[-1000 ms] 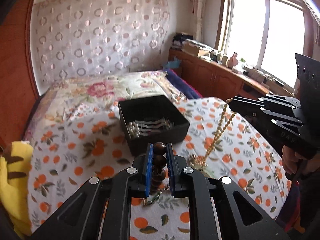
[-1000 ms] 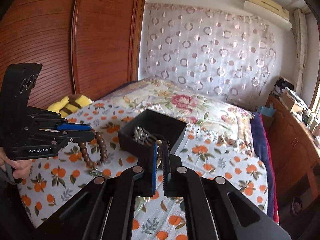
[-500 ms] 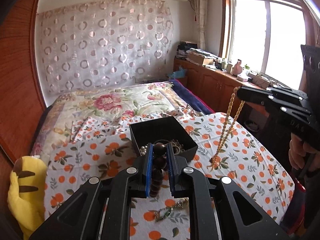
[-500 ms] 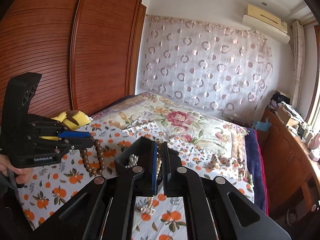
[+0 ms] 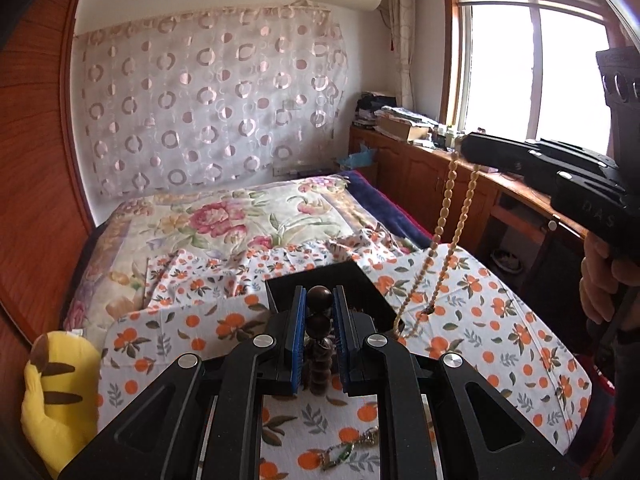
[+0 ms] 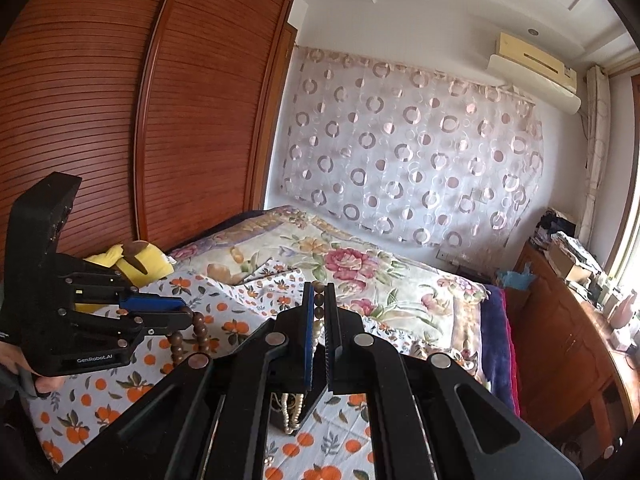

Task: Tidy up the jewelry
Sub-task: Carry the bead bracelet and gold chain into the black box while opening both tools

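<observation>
Left wrist view: the left hand-held gripper (image 5: 320, 304) pinches a dark bead bracelet (image 5: 319, 322) between its blue pads; the beads hang below the jaws. A black box (image 5: 362, 280) sits on the orange-print cloth (image 5: 480, 320) just beyond the jaws. At right, the right hand-held gripper (image 5: 470, 150) holds a pale bead necklace (image 5: 444, 216); its lower end hangs beside the box. A green chain (image 5: 346, 450) lies on the cloth.

Right wrist view: the right hand-held gripper (image 6: 319, 300) is clamped on the pale bead necklace (image 6: 319, 312), which hangs above the box (image 6: 308, 406). The left hand-held gripper (image 6: 188, 314) holds the dark bracelet (image 6: 200, 332) above the cloth (image 6: 132, 392).
</observation>
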`<state>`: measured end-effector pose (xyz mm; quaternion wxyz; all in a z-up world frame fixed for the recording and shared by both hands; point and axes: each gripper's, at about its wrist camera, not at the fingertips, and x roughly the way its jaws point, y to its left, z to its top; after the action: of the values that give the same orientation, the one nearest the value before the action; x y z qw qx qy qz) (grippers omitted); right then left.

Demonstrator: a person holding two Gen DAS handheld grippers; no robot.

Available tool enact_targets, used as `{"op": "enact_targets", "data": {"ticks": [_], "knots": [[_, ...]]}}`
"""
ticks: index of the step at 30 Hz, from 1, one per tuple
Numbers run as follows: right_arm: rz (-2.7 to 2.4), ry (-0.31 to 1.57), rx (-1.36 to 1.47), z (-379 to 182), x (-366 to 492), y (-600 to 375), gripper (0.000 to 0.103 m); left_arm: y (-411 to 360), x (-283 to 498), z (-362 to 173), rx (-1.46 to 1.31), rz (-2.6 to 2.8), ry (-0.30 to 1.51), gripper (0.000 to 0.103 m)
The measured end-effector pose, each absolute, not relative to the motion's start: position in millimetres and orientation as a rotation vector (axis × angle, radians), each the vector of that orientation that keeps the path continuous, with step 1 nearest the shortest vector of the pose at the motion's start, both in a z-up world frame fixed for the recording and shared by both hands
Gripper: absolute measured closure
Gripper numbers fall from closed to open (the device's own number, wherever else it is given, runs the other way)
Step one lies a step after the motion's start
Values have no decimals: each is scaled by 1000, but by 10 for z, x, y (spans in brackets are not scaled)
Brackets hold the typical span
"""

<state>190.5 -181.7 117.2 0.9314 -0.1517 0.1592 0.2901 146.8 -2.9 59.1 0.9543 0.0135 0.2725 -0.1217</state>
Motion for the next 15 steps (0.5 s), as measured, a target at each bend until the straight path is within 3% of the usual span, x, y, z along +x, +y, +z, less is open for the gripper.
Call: {"op": "enact_targets", "data": {"ticks": [15], "knots": [[653, 330, -267, 1176, 2494, -1736, 98, -47, 1898, 680, 21, -272, 543, 91]]}}
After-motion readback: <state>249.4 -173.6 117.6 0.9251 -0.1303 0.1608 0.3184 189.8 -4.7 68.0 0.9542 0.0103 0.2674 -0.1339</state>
